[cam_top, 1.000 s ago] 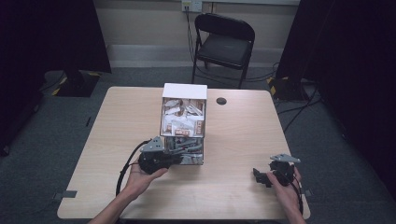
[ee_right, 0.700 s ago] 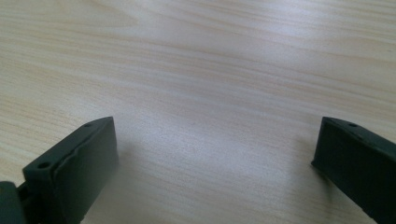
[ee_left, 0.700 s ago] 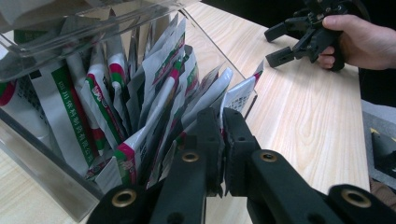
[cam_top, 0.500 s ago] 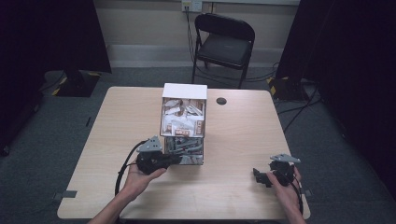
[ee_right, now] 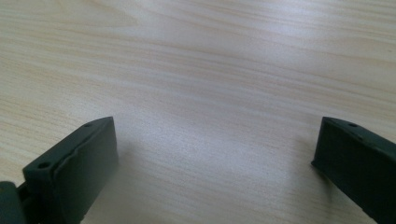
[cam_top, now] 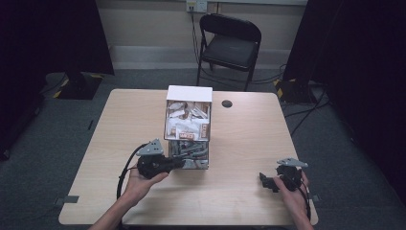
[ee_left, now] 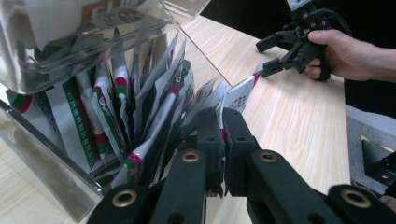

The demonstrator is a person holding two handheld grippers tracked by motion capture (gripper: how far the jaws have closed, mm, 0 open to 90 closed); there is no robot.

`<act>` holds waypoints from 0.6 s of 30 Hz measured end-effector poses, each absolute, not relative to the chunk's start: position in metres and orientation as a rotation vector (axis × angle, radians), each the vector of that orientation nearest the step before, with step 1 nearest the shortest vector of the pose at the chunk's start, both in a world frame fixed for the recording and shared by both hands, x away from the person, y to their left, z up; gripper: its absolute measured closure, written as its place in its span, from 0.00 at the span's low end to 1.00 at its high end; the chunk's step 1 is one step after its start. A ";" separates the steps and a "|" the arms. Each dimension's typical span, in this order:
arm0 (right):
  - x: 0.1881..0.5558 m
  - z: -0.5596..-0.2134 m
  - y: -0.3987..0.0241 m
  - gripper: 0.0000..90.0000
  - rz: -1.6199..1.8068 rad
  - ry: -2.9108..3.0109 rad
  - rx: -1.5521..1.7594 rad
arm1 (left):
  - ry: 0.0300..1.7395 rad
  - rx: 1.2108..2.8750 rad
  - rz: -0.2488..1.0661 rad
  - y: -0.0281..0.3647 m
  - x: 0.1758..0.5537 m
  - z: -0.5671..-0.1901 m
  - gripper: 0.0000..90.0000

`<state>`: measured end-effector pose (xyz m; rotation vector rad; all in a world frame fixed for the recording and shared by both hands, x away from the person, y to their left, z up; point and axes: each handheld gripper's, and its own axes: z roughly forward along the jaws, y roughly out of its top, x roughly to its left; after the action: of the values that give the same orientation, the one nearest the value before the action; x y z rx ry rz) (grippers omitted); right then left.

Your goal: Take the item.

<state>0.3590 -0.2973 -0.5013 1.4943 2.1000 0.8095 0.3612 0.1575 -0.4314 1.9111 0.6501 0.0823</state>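
While on the table (cam_top: 249,143):
Left gripper (ee_left: 220,122): squeezed tight on a packet (ee_left: 237,99) in the clear box (cam_top: 187,125)
Right gripper (cam_top: 266,181): spread wide, nothing held

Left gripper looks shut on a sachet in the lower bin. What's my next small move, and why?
Probably draw the left gripper straight back toward you. Its jaws are closed on one sachet at the open front of the clear bin, with other sachets packed beside it. The right gripper rests open on the table, well apart.
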 end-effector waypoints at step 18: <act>0.359 -0.501 -0.297 0.00 0.810 2.100 1.494 | 0.645 1.875 0.061 0.164 0.359 -0.421 0.97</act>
<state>0.3590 -0.2974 -0.5013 1.4944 2.1003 0.8095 0.3586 0.1637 -0.4213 1.8751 0.6446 0.0607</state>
